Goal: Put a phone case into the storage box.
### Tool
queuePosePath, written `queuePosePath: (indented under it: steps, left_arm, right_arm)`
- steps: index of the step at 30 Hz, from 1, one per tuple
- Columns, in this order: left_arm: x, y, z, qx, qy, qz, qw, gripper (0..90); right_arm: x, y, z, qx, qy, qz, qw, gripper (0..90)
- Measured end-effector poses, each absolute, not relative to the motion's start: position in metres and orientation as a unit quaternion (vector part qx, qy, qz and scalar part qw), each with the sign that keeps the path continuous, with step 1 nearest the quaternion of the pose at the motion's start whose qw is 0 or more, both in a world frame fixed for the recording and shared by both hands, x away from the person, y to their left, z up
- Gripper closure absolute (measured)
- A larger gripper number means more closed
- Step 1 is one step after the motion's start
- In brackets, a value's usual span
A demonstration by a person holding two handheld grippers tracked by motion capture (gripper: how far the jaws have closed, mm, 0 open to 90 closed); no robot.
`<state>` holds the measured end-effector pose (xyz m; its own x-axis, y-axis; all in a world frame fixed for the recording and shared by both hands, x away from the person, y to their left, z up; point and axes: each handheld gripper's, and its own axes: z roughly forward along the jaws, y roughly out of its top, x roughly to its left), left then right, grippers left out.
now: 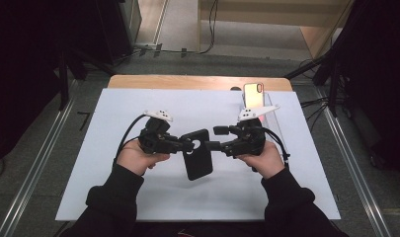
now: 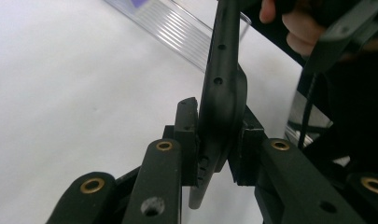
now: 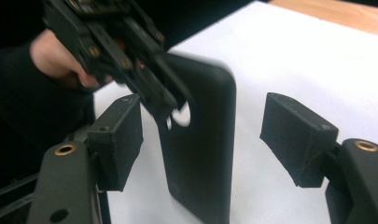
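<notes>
A: So, what is the surface looking like?

B: A white sheet [image 1: 138, 187] is covering most of a wooden worktop [image 1: 187, 82], whose bare edge is showing along the top of the sheet in the high view. Grey floor and metal rails are running down both sides of the frame, dark equipment is standing in the upper left and upper right, and cables are trailing on the floor at the right.

A: And the thing in hand?

B: A black phone case [image 1: 197, 154] is sitting at the centre of the frame, between the two grippers. Its long axis is running roughly top to bottom in the high view, leaning slightly, with the camera cutout end towards the top of the frame.

A: How are the grippers standing?

B: The left gripper [image 1: 186, 145] is coming in from the left and is clamping the case's upper end; in the left gripper view the pads [image 2: 186, 135] are pressing on both faces of the case. The right gripper [image 1: 217, 138] is standing wide open, with the case's edge between its spread jaws and touching neither pad.

A: Anything else on the sheet?

B: A phone [image 1: 253, 95] is leaning in a clear stand [image 1: 271, 118] in the upper right.
</notes>
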<state>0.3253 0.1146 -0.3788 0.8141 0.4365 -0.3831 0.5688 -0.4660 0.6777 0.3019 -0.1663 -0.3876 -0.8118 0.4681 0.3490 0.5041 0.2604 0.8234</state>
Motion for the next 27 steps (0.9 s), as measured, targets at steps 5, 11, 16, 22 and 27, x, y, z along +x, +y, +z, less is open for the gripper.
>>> queuePosePath:
  steps: [5,11,16,22,27]
  left_arm:
    - [0.328,0.121,-0.377,0.844,0.322,-0.054,0.426,76.4]
    - [0.329,0.126,-0.374,0.836,0.346,-0.033,0.425,76.4]
    - [0.329,0.126,-0.372,0.829,0.360,-0.028,0.426,76.3]
    - [0.328,0.125,-0.371,0.824,0.381,-0.023,0.419,76.4]
    - [0.327,0.123,-0.371,0.821,0.392,-0.021,0.414,76.4]
  right_arm:
    - [0.302,-0.163,-0.396,-0.300,-0.807,-0.509,0.003,23.0]
    - [0.305,-0.157,-0.407,-0.319,-0.812,-0.489,-0.003,0.0]
    - [0.304,-0.152,-0.412,-0.337,-0.810,-0.480,-0.003,0.0]
    - [0.300,-0.143,-0.420,-0.357,-0.803,-0.476,-0.028,0.0]
    - [0.297,-0.135,-0.424,-0.379,-0.791,-0.477,-0.050,0.0]
